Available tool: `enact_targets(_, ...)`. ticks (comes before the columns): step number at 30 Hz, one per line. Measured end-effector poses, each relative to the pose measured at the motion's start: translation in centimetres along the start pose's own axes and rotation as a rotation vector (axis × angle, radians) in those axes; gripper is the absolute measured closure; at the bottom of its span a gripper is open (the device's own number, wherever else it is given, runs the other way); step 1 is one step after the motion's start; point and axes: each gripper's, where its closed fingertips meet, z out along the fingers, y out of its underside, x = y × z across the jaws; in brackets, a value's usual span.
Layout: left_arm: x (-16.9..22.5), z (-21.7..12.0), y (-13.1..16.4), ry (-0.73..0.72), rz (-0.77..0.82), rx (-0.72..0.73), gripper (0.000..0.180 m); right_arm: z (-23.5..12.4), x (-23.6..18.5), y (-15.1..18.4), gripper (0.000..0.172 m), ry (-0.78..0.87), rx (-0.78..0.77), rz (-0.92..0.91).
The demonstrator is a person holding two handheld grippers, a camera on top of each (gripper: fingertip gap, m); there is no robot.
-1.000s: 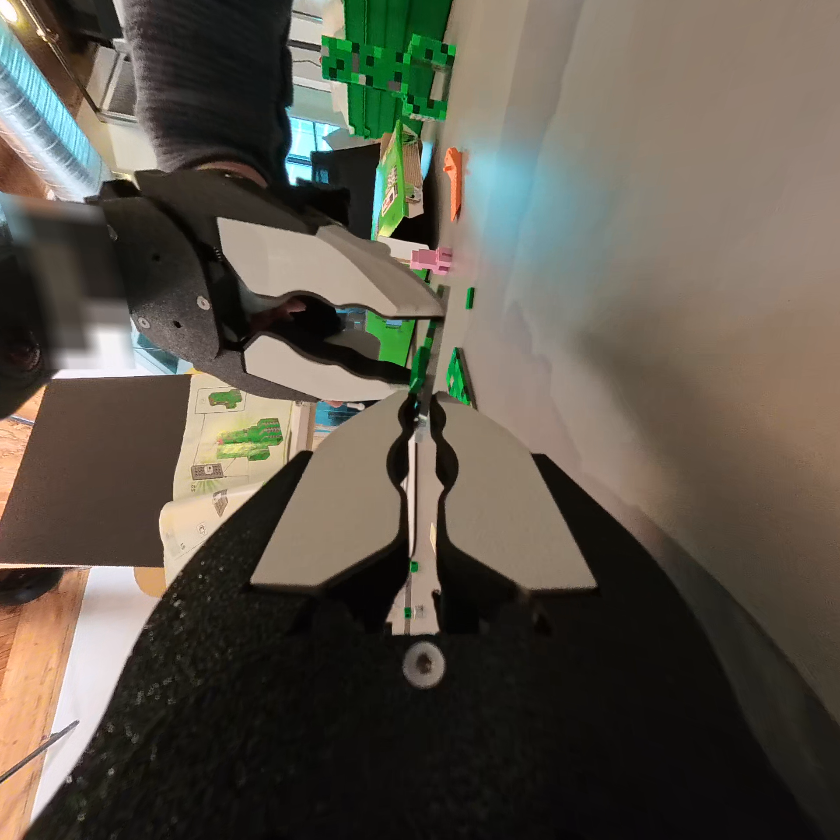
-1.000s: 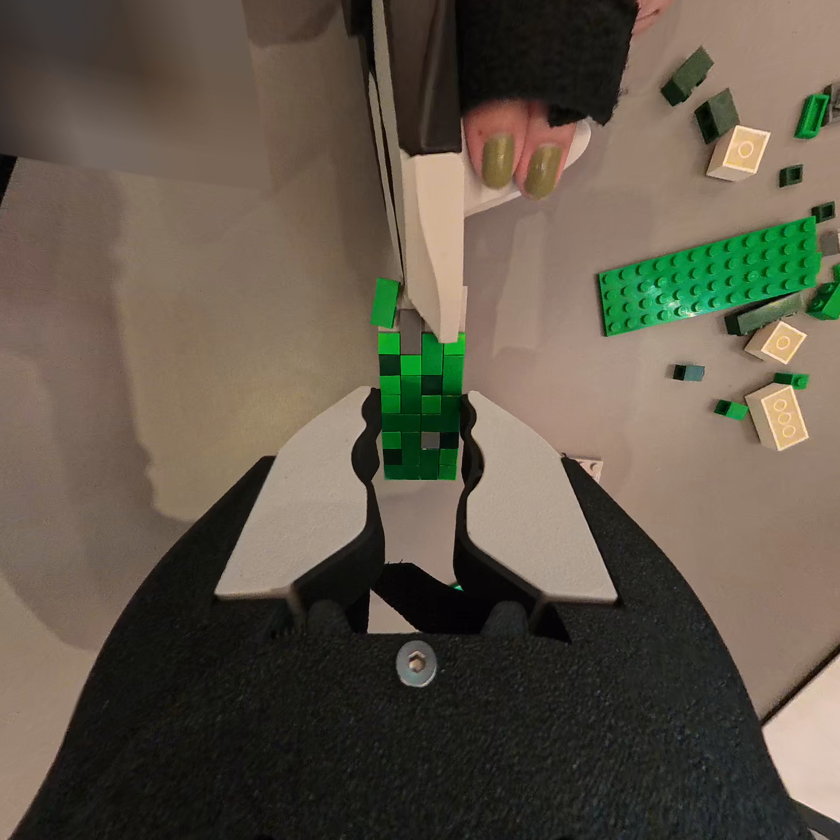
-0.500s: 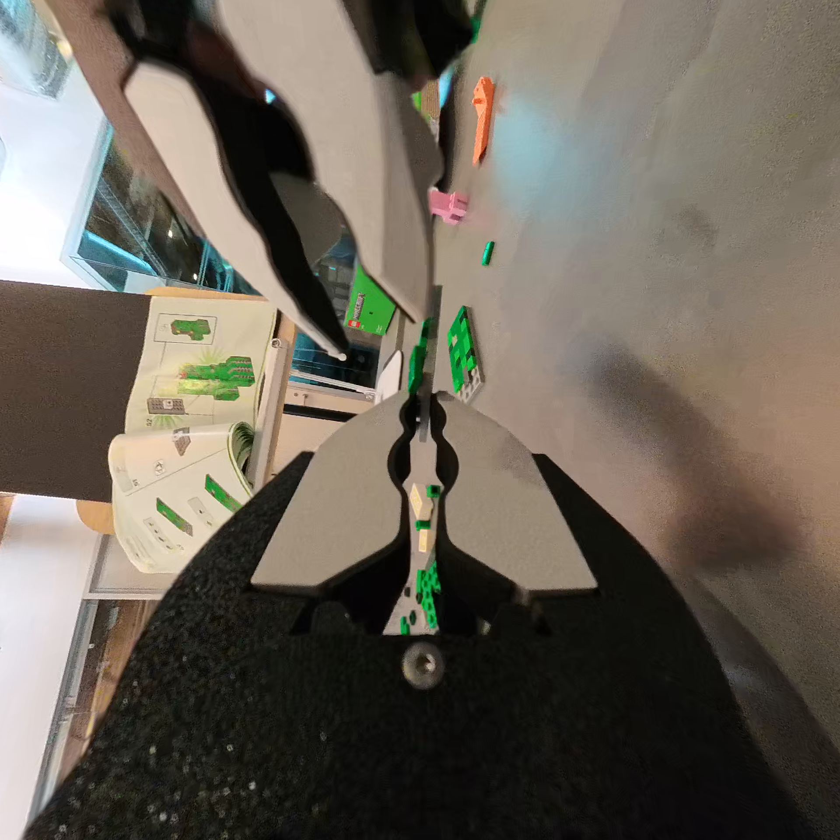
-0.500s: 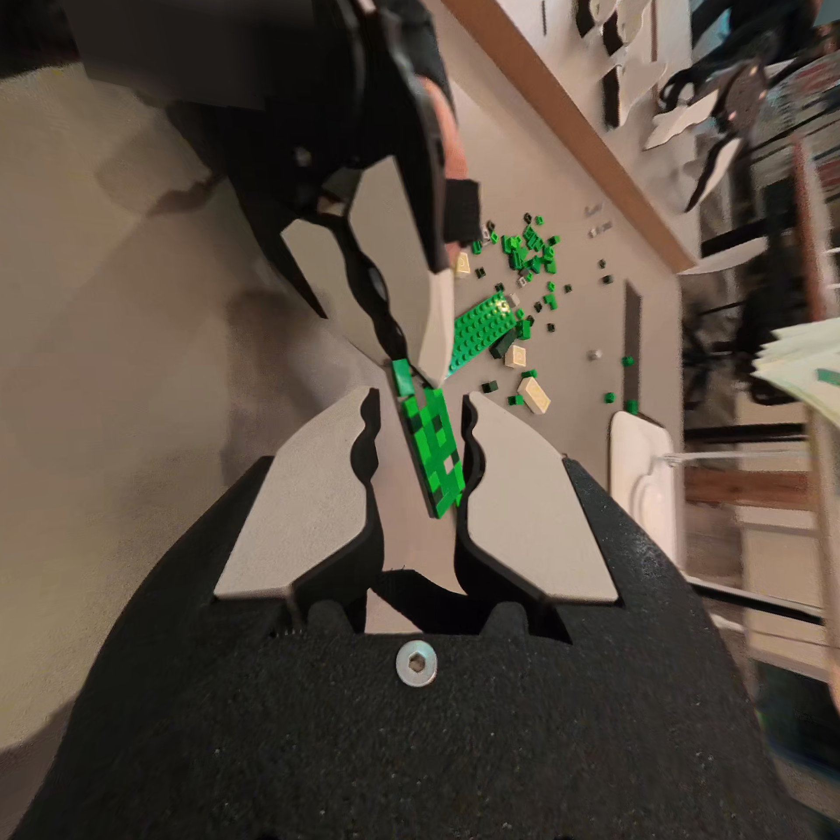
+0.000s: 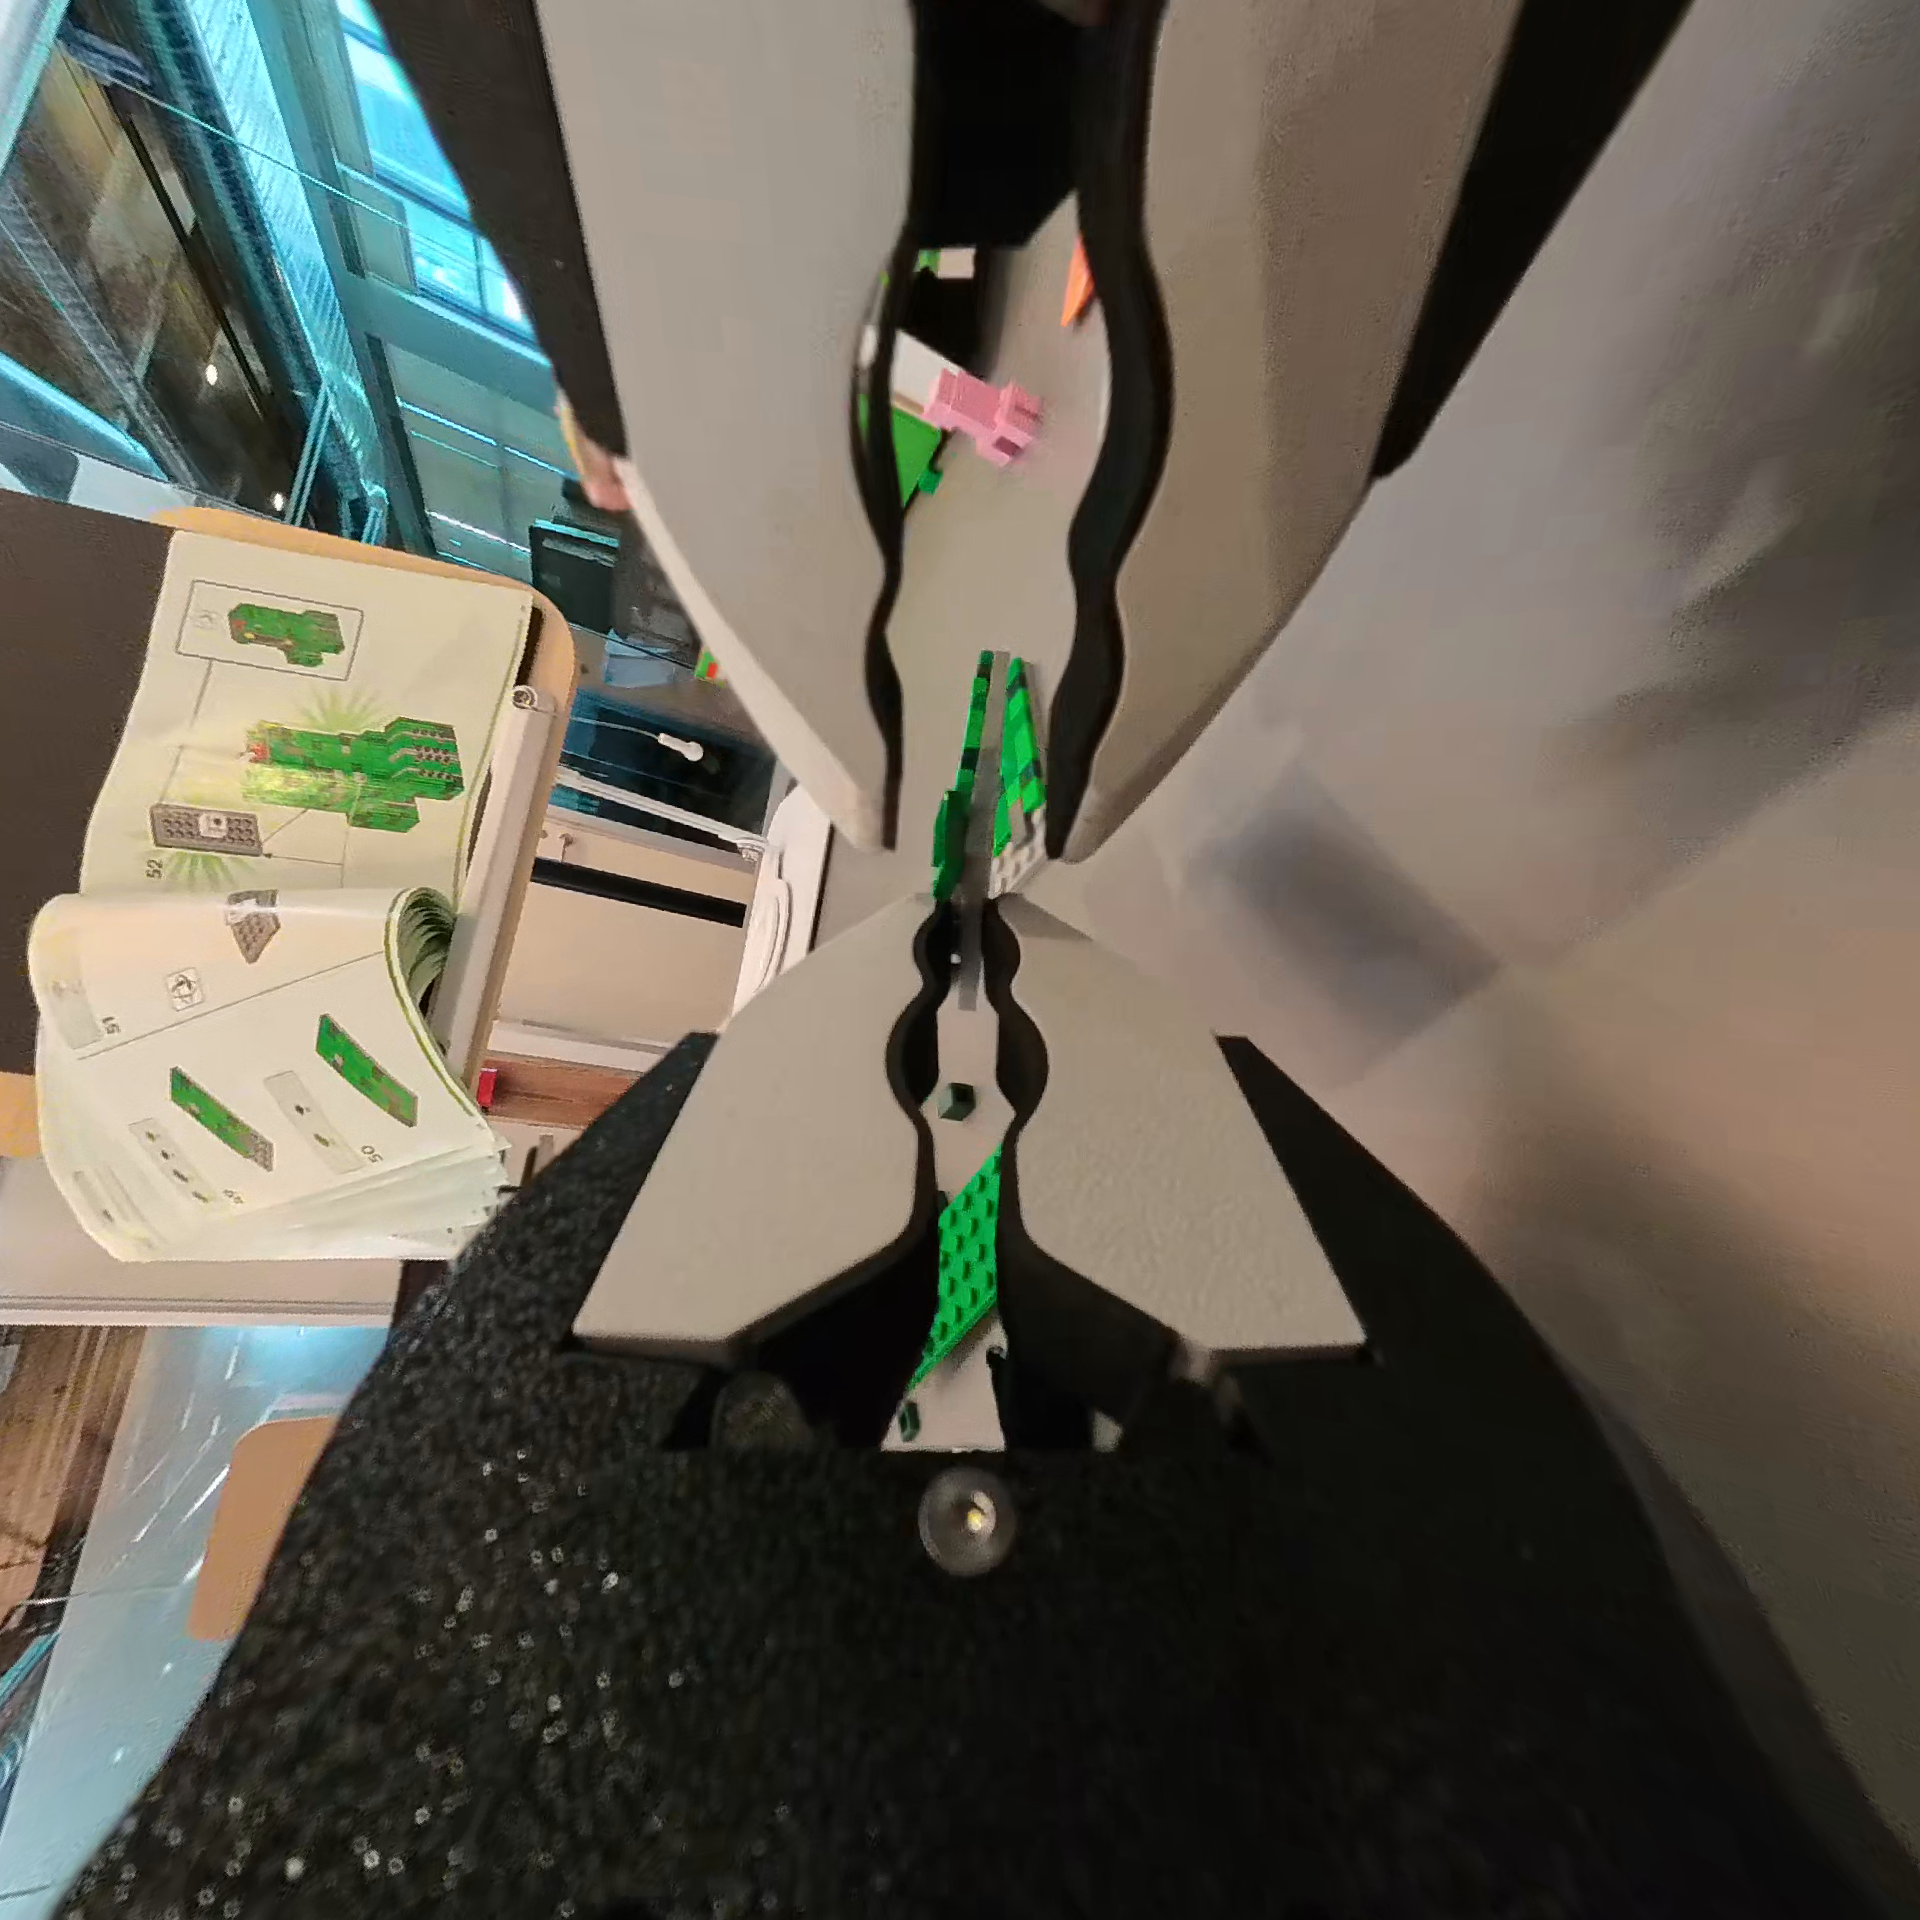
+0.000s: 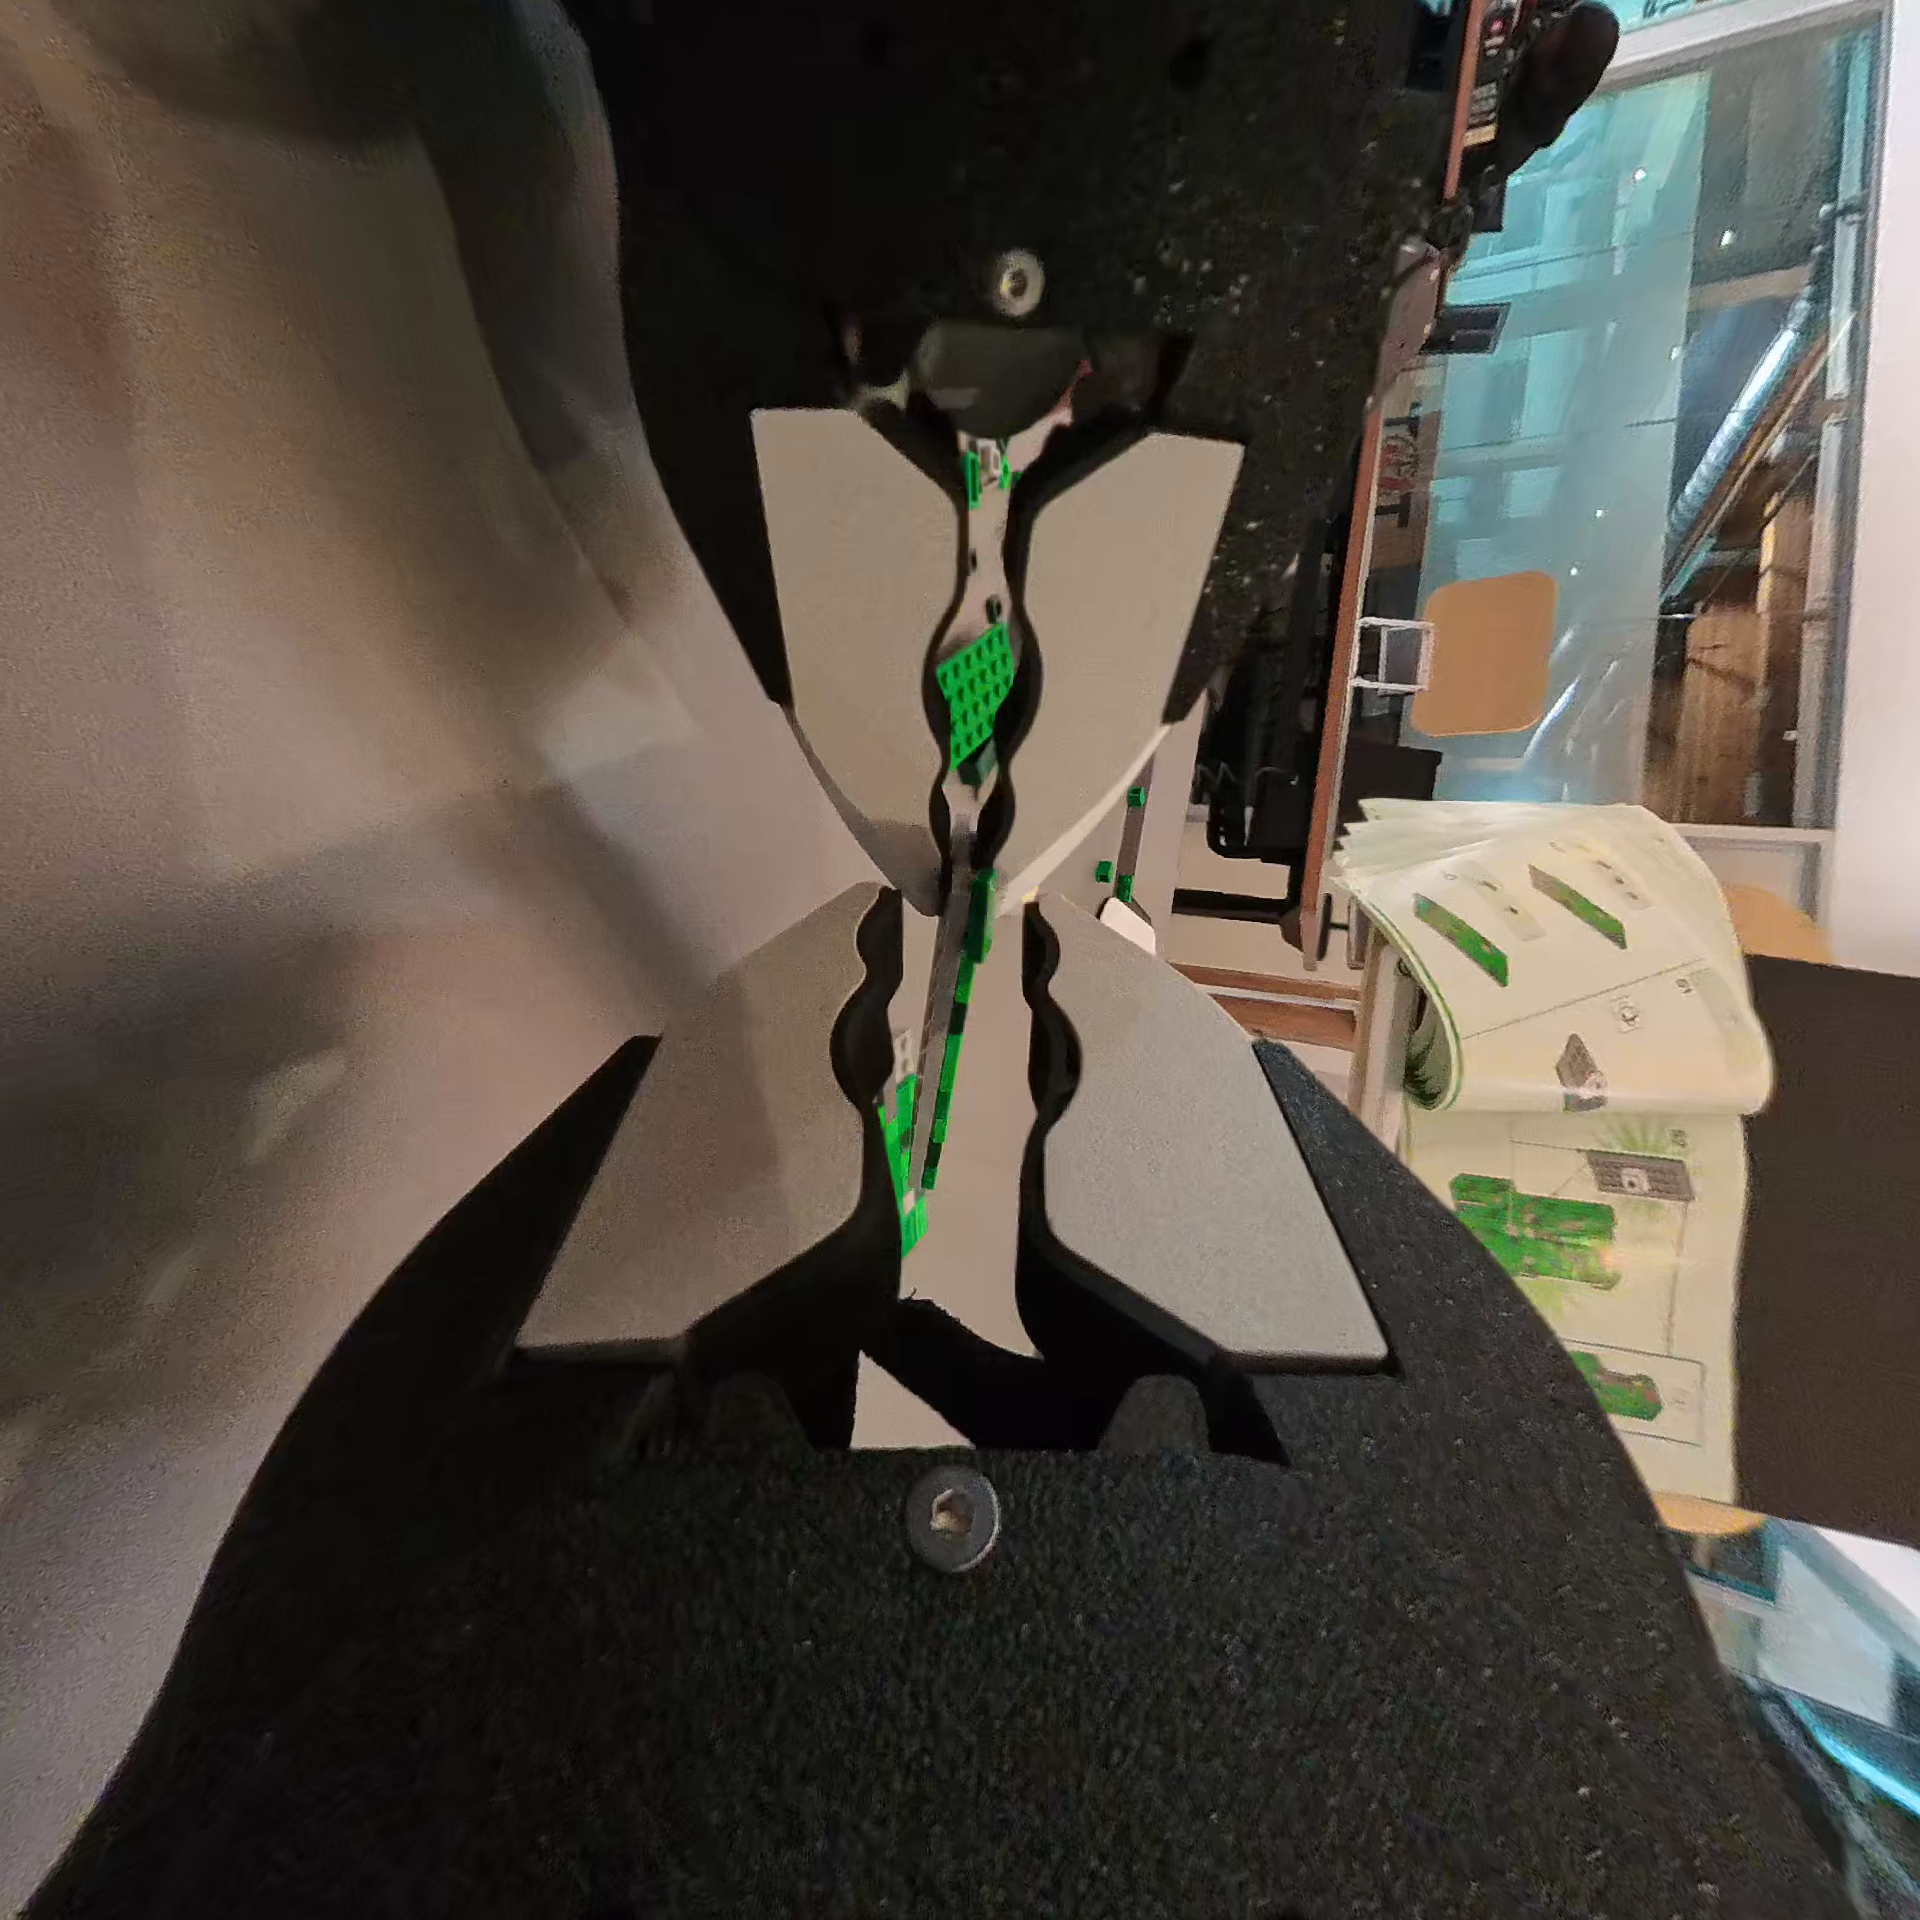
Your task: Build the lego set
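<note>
The left gripper (image 5: 964, 914) is pinching one end of a thin grey-backed green brick panel (image 5: 997, 769), its jaws nearly closed. The right gripper (image 6: 956, 914) is facing it with jaws standing apart around the panel's other end, pads not pressing. Both are hovering above the grey table (image 5: 1558, 520), near an instruction booklet (image 5: 260, 935).

Green brick panel (image 6: 951, 1049) edge-on between right tool's fingers (image 6: 1164, 1143), bare grey tabletop (image 6: 312, 623) leftward.
</note>
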Motion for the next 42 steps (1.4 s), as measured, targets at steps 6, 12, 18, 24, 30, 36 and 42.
enact_targets(6, 0.0, -0.2, -0.4, 0.008, -0.012, 0.018, 0.176, 0.2, 0.1, 0.1, 0.164, 0.045, -0.015, -0.041)
enact_targets(12, -0.4, -1.2, -1.8, 0.020, -0.070, 0.120, 0.176, -1.3, 0.7, -0.9, 0.164, -0.014, 0.140, 0.065)
enact_targets(18, -0.1, -1.9, -3.5, 0.049, -0.085, 0.232, 0.175, -2.9, 0.5, -1.7, 0.164, -0.158, 0.299, 0.099)
enact_targets(24, -0.5, -2.5, -4.4, 0.056, -0.162, 0.302, 0.176, -3.7, 1.4, -2.1, 0.164, -0.245, 0.362, 0.166)
enact_targets(30, -0.6, -2.5, -4.3, 0.092, -0.251, 0.320, 0.176, -3.6, 1.7, -2.2, 0.164, -0.337, 0.349, 0.333)
enact_targets(36, -0.8, -2.3, -4.0, 0.118, -0.328, 0.336, 0.175, -3.2, 2.0, -2.3, 0.163, -0.351, 0.317, 0.395)
enact_targets(42, -0.9, -2.1, -3.6, 0.139, -0.391, 0.331, 0.176, -2.7, 2.2, -1.9, 0.163, -0.320, 0.248, 0.375)
